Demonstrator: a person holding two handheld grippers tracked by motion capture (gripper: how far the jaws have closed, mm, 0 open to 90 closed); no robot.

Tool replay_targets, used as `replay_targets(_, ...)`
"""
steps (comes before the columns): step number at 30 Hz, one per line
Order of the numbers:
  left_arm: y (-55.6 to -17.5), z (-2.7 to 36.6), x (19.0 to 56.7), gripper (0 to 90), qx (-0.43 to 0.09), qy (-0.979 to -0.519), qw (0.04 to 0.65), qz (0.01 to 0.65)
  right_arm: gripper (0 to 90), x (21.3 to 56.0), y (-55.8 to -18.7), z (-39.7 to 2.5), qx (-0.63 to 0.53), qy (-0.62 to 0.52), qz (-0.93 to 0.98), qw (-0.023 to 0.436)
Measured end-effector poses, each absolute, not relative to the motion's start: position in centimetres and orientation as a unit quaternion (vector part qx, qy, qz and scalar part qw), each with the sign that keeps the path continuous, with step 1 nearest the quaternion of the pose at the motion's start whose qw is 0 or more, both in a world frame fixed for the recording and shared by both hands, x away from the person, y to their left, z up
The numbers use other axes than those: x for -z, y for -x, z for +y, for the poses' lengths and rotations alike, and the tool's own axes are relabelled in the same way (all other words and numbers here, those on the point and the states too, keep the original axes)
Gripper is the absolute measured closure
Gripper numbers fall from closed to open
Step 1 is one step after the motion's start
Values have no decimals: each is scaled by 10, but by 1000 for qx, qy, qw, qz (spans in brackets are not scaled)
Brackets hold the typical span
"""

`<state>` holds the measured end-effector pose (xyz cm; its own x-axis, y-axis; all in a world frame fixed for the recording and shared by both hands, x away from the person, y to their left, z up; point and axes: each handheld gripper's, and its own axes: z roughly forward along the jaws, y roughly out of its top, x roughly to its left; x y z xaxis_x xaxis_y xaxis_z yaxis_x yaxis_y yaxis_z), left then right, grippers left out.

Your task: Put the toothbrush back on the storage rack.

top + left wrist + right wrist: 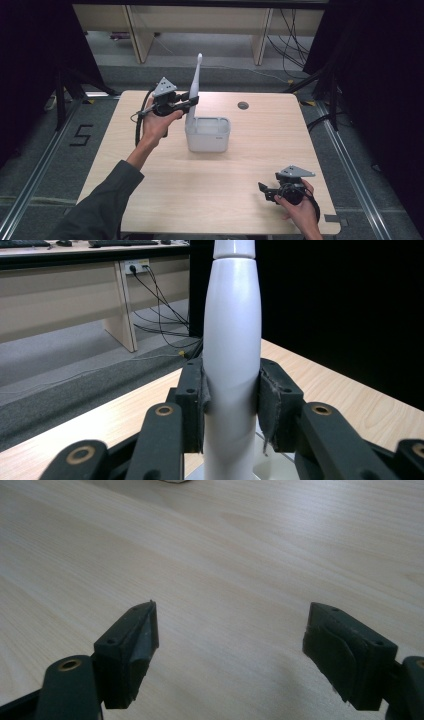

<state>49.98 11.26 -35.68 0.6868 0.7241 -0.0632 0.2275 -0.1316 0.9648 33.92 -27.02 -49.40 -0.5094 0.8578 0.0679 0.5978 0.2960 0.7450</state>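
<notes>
Left tongs (192, 101): closed on the white toothbrush-shaped handle (194, 87), both pads pressed against its lower body in the left gripper view (232, 405); held above the far left part of the table (150, 200)
Handle: white, long and tapering, nearly upright with a slight lean; its narrow top points up and away, its foot sits at the near-left corner of the holder (208, 134); whether the foot rests on the holder floor or hangs just inside I cannot tell
Holder: white, box-shaped, open at the top, standing in the middle of the table, just beside the left tongs
Right tongs (267, 191): wide open and holding nothing (230, 650); low over the near right corner of the table, well apart from the holder; bare wood between the jaws
Step in hand: as I judge it, the handle is being lowered into or lifted out of the holder
Risk, tipping: the holder looks light; a sideways pull on the handle could lever against its wall and drag or tip it, since the right tongs are too far off to steady it
Risk, slip: the handle is smooth and rounded, gripped at one narrow band; it could swivel between the pads and lean over
Risk, early release: let go while leaning, the tall handle could topple the holder
</notes>
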Motion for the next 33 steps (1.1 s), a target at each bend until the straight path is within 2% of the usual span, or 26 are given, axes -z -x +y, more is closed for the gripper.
replay_targets(7,-507,106,366,663,-219,-721,566,333,224,494,-339,-270,-372,-463,785,174)
replay_targets(9,-508,105,368,663,-219,-722,565,334,224,494,-337,-269,-373,-477,780,160)
replay_targets(11,-510,105,370,663,-219,-722,564,336,224,495,-338,-270,-376,-471,780,170)
replay_targets(33,-513,109,394,661,-211,-720,559,354,224,495,-338,-270,-377,-472,779,167)
